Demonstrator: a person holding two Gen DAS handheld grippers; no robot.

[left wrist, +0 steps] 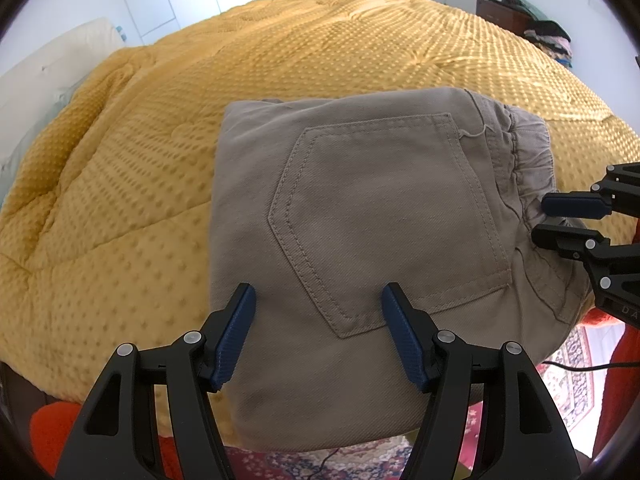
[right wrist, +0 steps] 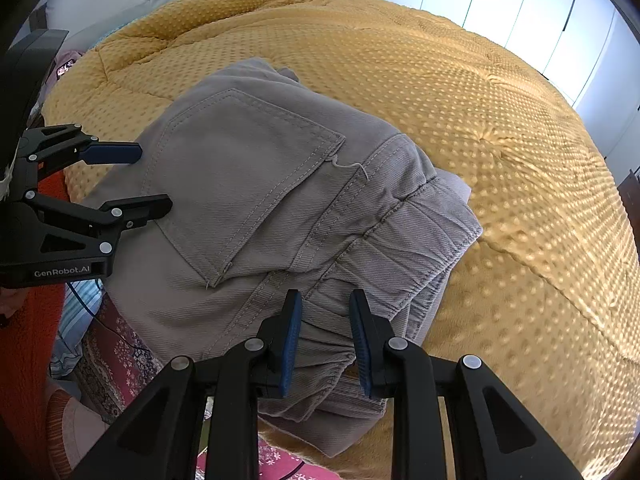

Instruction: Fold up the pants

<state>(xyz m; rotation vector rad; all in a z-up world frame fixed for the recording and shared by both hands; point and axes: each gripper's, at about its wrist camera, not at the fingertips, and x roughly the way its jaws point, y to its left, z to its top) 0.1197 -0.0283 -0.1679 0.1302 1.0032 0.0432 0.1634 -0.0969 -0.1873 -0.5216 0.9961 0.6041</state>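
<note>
The beige pants (left wrist: 360,216) lie folded into a compact stack on the yellow bedspread (left wrist: 140,160), back pocket up, elastic waistband at the right. My left gripper (left wrist: 318,300) is open, its fingers spread over the near edge of the stack. My right gripper (right wrist: 325,308) is open with a narrower gap, its fingers either side of the gathered waistband (right wrist: 404,256); whether they touch it I cannot tell. The pants (right wrist: 256,184) fill the middle of the right wrist view. Each gripper shows in the other view, the right one (left wrist: 538,218) and the left one (right wrist: 154,178).
The yellow dotted bedspread (right wrist: 480,140) covers the bed all around. A patterned red rug (left wrist: 568,364) and a cable lie on the floor below the bed's near edge. White wardrobe doors (right wrist: 520,8) stand behind. A dark dresser with clothes (left wrist: 532,24) stands far right.
</note>
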